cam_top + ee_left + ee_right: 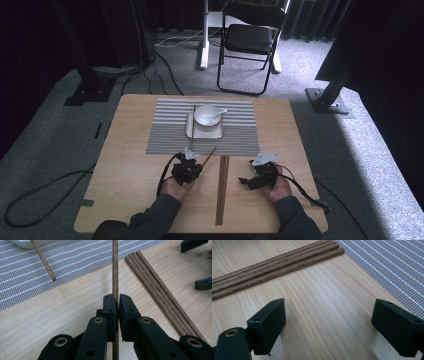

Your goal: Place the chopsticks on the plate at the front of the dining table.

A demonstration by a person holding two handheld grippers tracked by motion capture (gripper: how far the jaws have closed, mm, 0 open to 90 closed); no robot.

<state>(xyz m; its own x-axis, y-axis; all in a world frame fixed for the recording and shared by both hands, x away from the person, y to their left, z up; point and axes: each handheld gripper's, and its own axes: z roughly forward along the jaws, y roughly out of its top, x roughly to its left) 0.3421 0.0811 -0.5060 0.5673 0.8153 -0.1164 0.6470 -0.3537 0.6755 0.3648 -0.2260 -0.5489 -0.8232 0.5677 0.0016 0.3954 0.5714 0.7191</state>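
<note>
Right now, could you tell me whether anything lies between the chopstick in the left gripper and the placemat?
Nothing visible does. The left gripper holds the chopstick over bare table, and the placemat edge ahead is open; another chopstick already lies there, off to the side.

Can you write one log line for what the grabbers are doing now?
left gripper: shut on chopstick | right gripper: open, over table | three chopsticks: lying together

A grey bowl (206, 115) sits on a striped placemat (165, 130) (folding chair (248, 37) beyond the table).
</note>
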